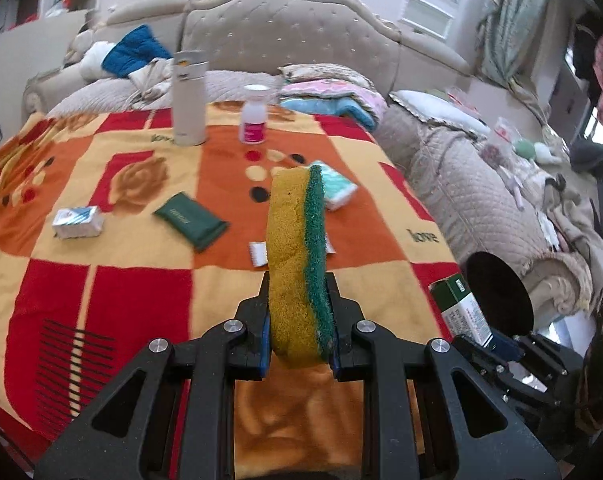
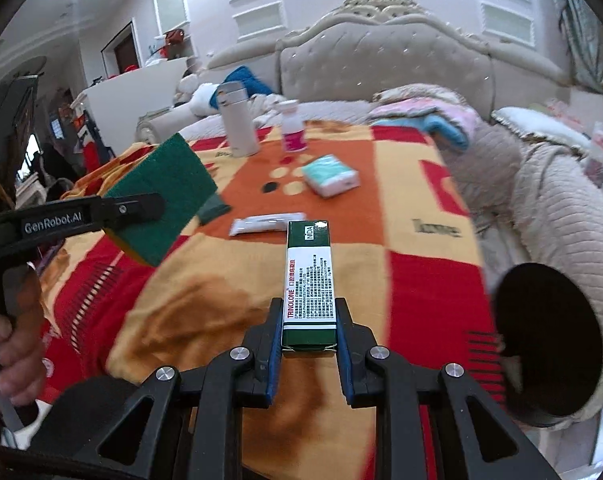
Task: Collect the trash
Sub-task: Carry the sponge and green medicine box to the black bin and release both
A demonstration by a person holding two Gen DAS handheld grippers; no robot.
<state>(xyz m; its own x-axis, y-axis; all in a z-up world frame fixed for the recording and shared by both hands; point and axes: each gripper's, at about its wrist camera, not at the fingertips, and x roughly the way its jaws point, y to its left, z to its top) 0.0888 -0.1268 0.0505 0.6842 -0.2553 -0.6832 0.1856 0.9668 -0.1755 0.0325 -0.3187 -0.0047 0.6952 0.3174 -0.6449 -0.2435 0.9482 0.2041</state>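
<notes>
The sponge (image 1: pixel 297 264), yellow with a green scouring face, stands on edge in the left claw (image 1: pixel 298 332), its long axis running straight out ahead of the fingers and away over the blanket (image 1: pixel 141 300); the green face is turned toward the right-hand finger. The left claw is nearly closed, its two blue pads pressed flat on the sponge's broad sides and holding it clear above the blanket.

The medicine carton (image 2: pixel 310 280), green and white, lies lengthwise in the right claw (image 2: pixel 309 332), pointing forward toward the white flask (image 2: pixel 237 120), which stands upright at the far end of the blanket. The right claw is likewise almost shut, clamping the carton's near end by its narrow sides and carrying it above the blanket.

The carton reads "TRINOLONE" in red along one edge and "NIDA" on the green far end; the smaller print is too fine to read. The left claw's arm is marked "GenRobot.AI". The blanket has "love" woven in to the right of the carton.

On the blanket between the carton and the flask lie a white sachet (image 2: pixel 267 224), a tissue pack (image 2: pixel 331 176) and a pink-labelled bottle (image 2: pixel 293 128), which stands just right of the flask. Left of the sponge lie a dark green packet (image 1: pixel 190 220) and a small white box (image 1: pixel 78 222).
</notes>
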